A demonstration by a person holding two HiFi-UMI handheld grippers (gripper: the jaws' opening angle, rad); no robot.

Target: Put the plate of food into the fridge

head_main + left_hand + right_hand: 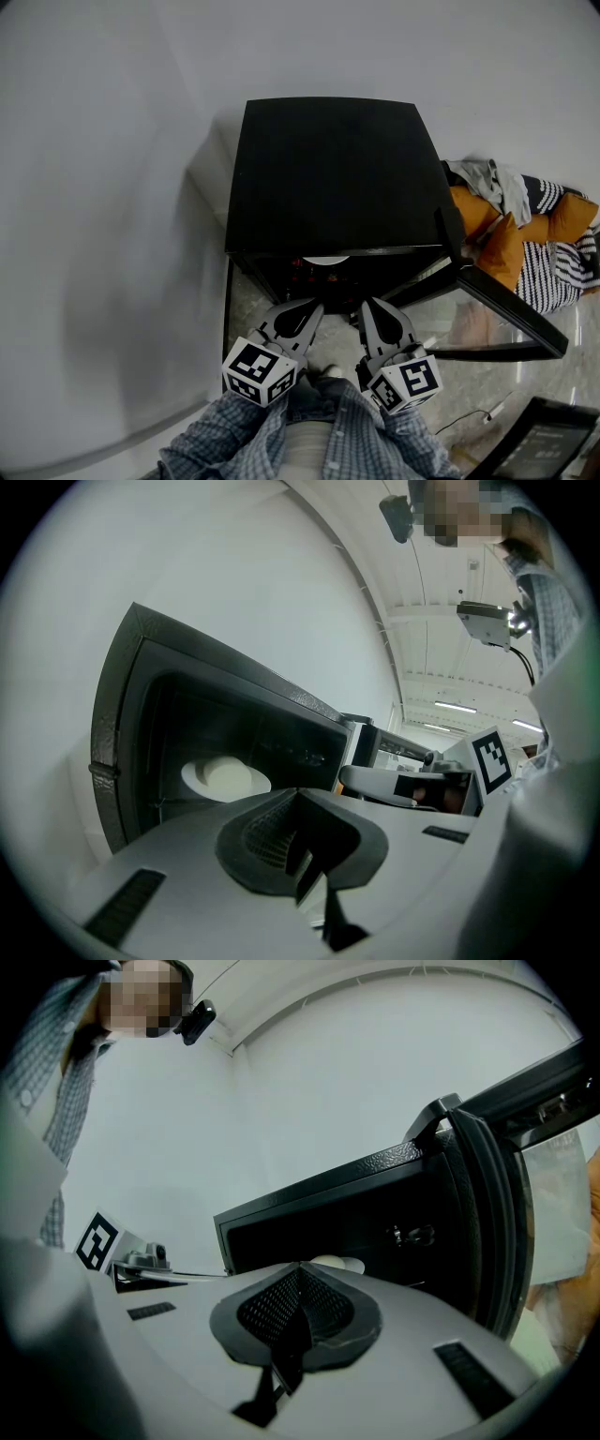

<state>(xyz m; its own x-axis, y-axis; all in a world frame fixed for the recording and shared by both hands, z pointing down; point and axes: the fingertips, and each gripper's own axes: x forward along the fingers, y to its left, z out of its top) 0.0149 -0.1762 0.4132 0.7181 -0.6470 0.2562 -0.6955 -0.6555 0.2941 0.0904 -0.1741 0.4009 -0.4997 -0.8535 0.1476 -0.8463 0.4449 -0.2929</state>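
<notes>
A small black fridge (pixel 333 173) stands on the floor with its door (pixel 506 305) swung open to the right. Inside, on a shelf, sits a white plate with pale food (pixel 225 778); only its rim (pixel 327 260) shows from above, and its edge (pixel 339 1263) peeks over my right jaws. My left gripper (pixel 314 307) and right gripper (pixel 368 305) hover side by side just in front of the fridge opening, both pointing at it. Both are shut with nothing between the jaws, as the left gripper (pixel 298 794) and right gripper (pixel 300 1267) views show.
A white wall runs along the left and behind the fridge. A pile of orange and striped fabric (pixel 525 230) lies right of the open door. A thin cable (pixel 478 412) and a dark flat object (pixel 539 441) lie on the marble floor at the lower right.
</notes>
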